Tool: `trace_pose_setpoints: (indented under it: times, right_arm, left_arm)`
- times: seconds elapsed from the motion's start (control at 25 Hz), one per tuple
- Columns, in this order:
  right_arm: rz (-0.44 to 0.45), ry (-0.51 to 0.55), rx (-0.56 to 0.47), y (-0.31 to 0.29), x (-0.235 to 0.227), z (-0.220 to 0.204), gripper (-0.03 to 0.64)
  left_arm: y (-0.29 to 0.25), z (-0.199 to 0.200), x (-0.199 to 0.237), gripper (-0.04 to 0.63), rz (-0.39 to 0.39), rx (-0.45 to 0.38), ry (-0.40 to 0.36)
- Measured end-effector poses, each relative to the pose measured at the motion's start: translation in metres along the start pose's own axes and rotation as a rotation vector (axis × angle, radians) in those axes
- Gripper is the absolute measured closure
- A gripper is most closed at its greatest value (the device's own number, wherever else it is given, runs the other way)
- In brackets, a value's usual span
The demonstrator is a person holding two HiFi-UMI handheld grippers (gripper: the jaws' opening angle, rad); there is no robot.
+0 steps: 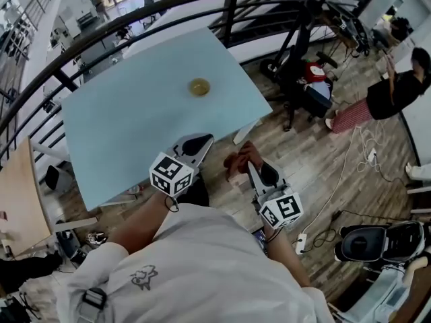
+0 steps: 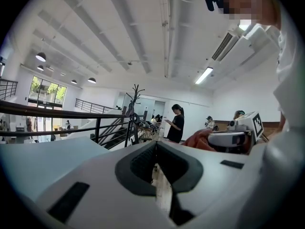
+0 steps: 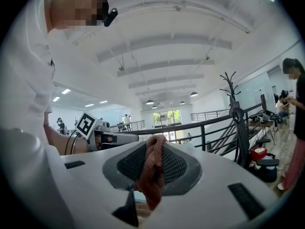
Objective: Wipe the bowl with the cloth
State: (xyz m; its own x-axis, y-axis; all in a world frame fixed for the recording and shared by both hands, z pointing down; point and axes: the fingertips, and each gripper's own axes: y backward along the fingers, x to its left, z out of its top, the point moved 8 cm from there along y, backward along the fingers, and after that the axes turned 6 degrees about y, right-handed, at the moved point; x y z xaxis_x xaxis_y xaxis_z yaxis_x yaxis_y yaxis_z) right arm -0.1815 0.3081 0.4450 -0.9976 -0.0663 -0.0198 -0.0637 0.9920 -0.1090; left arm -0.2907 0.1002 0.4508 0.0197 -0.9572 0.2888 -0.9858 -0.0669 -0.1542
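Note:
A small yellowish bowl point(image 1: 199, 87) sits on the light blue table point(image 1: 135, 126), toward its far right part. My left gripper point(image 1: 199, 138) hovers at the table's near edge, well short of the bowl, shut with nothing between its jaws point(image 2: 156, 149). My right gripper point(image 1: 248, 161) is off the table's near right corner, above the wooden floor, shut on a rust-brown cloth point(image 1: 237, 159). In the right gripper view the cloth point(image 3: 152, 171) hangs bunched between the dark pads point(image 3: 177, 167). The bowl shows in neither gripper view.
A black railing point(image 1: 168, 9) curves behind the table. To the right stand a black stand and a red item point(image 1: 313, 73), with a person point(image 1: 390, 93) beyond them. Cables and a power strip point(image 1: 301, 244) lie on the floor. A wooden tabletop point(image 1: 17, 200) is at the left.

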Motion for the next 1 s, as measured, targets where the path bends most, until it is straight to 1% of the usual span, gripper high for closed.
trace_pose_setpoints:
  times: [0.24, 0.4, 0.52, 0.68, 0.8, 0.92, 1.0]
  right_arm:
    - [0.022, -0.001, 0.001, -0.085, -0.054, 0.014, 0.52]
    - [0.053, -0.002, -0.004, -0.145, -0.077, 0.028, 0.52]
    - [0.09, 0.003, 0.004, -0.188, -0.094, 0.032, 0.52]
    - [0.159, 0.014, 0.013, -0.234, -0.124, 0.032, 0.52]
    - [0.22, 0.012, 0.021, -0.265, -0.154, 0.035, 0.52]
    - [0.308, 0.011, 0.037, -0.295, -0.183, 0.031, 0.52]
    - [0.377, 0.013, 0.057, -0.315, -0.2, 0.028, 0.52]
  left_arm:
    - [-0.038, 0.031, 0.073, 0.581, 0.034, -0.003, 0.032]
    - [-0.049, 0.045, 0.113, 0.581, 0.048, 0.022, 0.051]
    - [-0.057, 0.053, 0.142, 0.58, 0.073, 0.02, 0.055]
    - [-0.069, 0.057, 0.175, 0.58, 0.146, 0.011, 0.073]
    - [-0.083, 0.063, 0.191, 0.58, 0.218, 0.011, 0.086]
    - [-0.099, 0.06, 0.203, 0.58, 0.309, 0.009, 0.109]
    - [-0.112, 0.056, 0.21, 0.578, 0.369, 0.02, 0.139]
